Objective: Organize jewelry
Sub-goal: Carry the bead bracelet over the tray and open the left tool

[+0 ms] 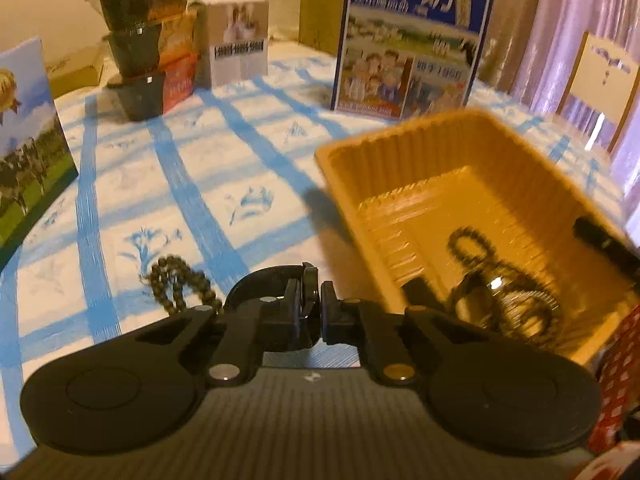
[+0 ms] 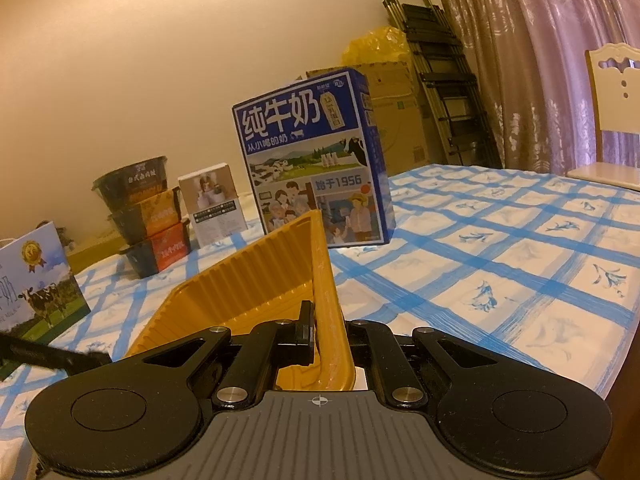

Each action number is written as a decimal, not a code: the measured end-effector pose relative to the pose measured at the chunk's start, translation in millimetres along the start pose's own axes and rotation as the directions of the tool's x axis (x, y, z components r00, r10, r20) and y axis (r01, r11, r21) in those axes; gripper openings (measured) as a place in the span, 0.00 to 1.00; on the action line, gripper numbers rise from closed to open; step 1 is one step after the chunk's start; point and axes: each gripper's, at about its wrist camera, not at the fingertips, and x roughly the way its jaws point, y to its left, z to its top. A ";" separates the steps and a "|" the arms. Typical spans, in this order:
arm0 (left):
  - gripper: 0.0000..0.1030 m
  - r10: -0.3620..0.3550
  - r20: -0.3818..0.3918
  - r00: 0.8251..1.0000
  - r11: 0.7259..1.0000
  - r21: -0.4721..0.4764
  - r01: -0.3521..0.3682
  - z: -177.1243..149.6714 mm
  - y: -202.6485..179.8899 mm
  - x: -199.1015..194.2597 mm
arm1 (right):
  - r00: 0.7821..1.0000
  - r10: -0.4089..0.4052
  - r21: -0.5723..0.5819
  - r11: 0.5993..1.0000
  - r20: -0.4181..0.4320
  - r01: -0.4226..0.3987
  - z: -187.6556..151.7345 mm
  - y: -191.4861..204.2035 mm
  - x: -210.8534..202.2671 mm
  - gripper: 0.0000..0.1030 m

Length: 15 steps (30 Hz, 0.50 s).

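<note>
My left gripper [image 1: 316, 300] is low over the blue-checked cloth, its jaws shut on the rim of a black bangle [image 1: 256, 280] that curves off to the left. A dark beaded bracelet [image 1: 176, 280] lies on the cloth just left of it. To the right is the yellow ribbed tray [image 1: 440, 148], blurred, with a dark bead string [image 1: 472, 240] and a shiny piece [image 1: 496, 284] inside. My right gripper [image 2: 328, 332] is shut on the tray [image 2: 248, 280] wall and holds it tilted up. A black finger [image 1: 600, 240] of it shows on the tray's right rim.
A blue milk carton box [image 2: 312, 160] stands behind the tray. Further left are three stacked black bowls [image 2: 144, 220] and a small white box [image 2: 212, 204]. A box with a cow picture [image 1: 24, 140] stands at the left edge. A chair [image 2: 612, 112] is at the table's far right.
</note>
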 end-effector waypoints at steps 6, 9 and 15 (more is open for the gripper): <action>0.08 -0.117 0.079 0.990 0.993 0.023 0.115 19.4 -25.4 -32.7 | 1.000 0.000 0.000 1.000 0.001 0.000 0.1 0.4 -0.1 0.06; 0.08 -0.205 0.089 0.975 0.979 0.033 0.202 25.9 -46.8 -37.2 | 1.000 0.000 0.000 1.000 0.000 0.000 0.1 0.5 0.1 0.06; 0.08 -0.317 0.057 0.947 0.948 0.033 0.315 29.1 -85.7 -18.5 | 1.000 0.001 0.000 1.000 0.000 -0.001 0.0 0.7 0.1 0.06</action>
